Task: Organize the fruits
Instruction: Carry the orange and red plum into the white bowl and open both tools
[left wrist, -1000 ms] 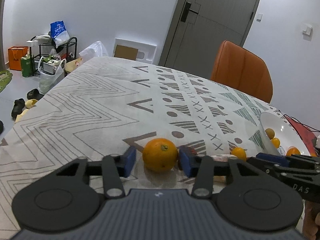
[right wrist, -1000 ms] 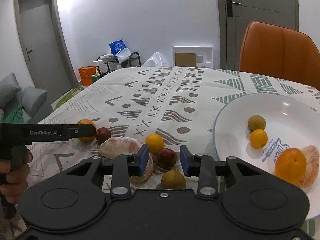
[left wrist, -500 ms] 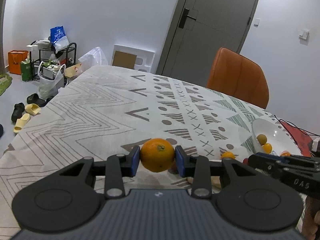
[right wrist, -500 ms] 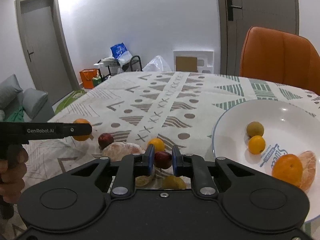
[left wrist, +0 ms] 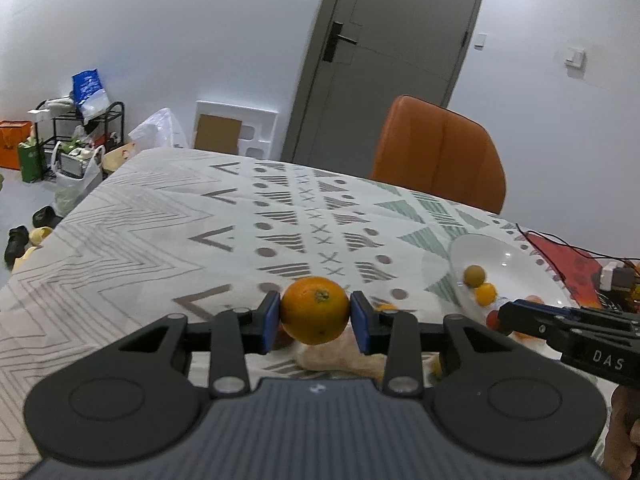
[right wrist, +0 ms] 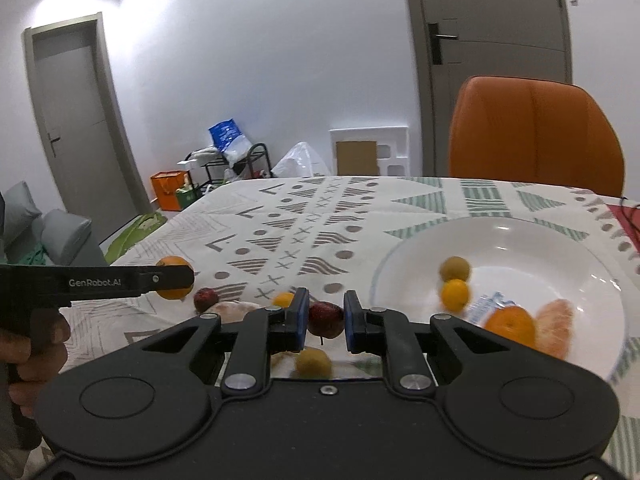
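My left gripper (left wrist: pixel 315 317) is shut on a large orange (left wrist: pixel 315 310), held clear above the patterned tablecloth. In the right wrist view that same orange (right wrist: pixel 174 278) shows behind the left gripper's black arm. My right gripper (right wrist: pixel 325 320) is shut on a small dark red fruit (right wrist: pixel 325 318), lifted off the cloth. A white bowl (right wrist: pixel 404 248) to the right holds a greenish fruit (right wrist: pixel 454 268), a small orange (right wrist: pixel 455 295), a bigger orange (right wrist: pixel 510 325) and a peeled citrus half (right wrist: pixel 554 326). The bowl (left wrist: pixel 520 258) also appears at right in the left wrist view.
On the cloth lie another dark red fruit (right wrist: pixel 206 299), a small orange (right wrist: pixel 283 300), a peeled pale citrus (right wrist: pixel 234 307) and a yellow-green fruit (right wrist: pixel 313 363). An orange chair (right wrist: pixel 534 132) stands behind the table. A red mat with cables (left wrist: pixel 560 256) lies by the bowl.
Both grippers closed on their fruit: the left on the large orange, the right on the dark red fruit. Both then rose off the cloth with the fruit between the pads.
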A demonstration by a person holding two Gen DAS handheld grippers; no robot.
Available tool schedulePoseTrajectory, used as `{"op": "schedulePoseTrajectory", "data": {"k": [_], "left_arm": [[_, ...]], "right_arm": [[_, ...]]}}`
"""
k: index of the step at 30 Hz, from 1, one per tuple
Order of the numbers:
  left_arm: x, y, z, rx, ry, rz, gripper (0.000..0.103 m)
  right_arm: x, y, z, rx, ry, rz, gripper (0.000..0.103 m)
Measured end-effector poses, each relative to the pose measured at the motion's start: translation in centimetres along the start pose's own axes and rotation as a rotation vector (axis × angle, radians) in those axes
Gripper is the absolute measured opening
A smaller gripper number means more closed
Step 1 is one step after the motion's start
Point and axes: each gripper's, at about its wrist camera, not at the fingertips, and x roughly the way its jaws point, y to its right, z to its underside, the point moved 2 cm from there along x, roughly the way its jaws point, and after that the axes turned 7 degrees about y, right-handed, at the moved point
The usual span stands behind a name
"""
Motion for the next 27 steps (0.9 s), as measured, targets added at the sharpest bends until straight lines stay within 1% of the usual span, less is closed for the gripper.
{"op": "schedulePoseTrajectory", "data": {"k": [13, 27], "left_arm": [[0.9, 5.1, 0.2, 0.055, -0.003, 0.084, 0.036], [2.5, 9.3, 0.0, 0.104, -0.005, 0.142, 0.036]], "right_arm": [[-3.0, 3.9, 0.3, 0.046, 0.038, 0.073, 0.017], [-3.6, 7.9, 0.1, 0.074, 0.066, 0.141, 0.017]]}}
